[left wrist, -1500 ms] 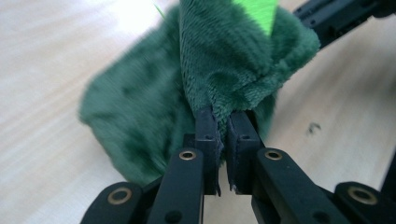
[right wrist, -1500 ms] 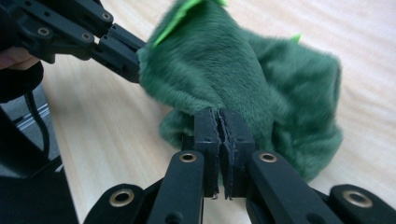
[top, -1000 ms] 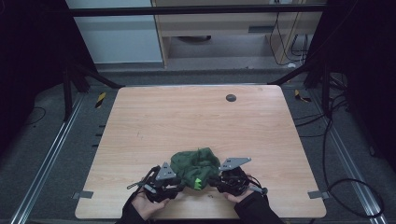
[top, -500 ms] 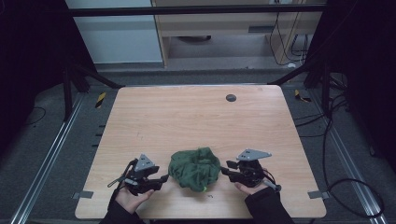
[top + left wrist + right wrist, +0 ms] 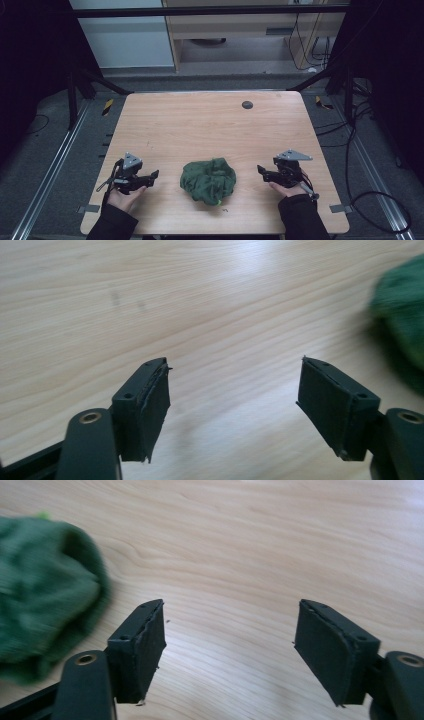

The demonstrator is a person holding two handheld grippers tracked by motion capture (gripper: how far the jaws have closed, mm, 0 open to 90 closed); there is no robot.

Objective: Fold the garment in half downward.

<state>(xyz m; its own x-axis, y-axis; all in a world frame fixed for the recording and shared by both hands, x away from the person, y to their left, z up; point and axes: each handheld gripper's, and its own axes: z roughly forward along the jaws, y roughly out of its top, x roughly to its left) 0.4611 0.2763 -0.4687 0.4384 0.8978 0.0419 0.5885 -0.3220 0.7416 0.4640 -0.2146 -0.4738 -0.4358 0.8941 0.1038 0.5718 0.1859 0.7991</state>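
Left gripper (image 5: 154,174) has just spread its jaws wide, nothing in them, and the crumpled green cloth (image 5: 208,180) sits off to its right on the table (image 5: 200,125). Right gripper (image 5: 260,170), also freshly opened and empty, has the cloth to its left. Both look about equally near, the cloth roughly round.

Desk (image 5: 200,125) – light wood grain, rounded corners, metal frame rails along both sides. Small dark round disc (image 5: 247,105) on desk near far edge. Yellow-black striped markers (image 5: 107,106) on floor beside desk's far corners. Cables (image 5: 370,195) on floor right of desk. Pale cabinet beyond desk's far edge.
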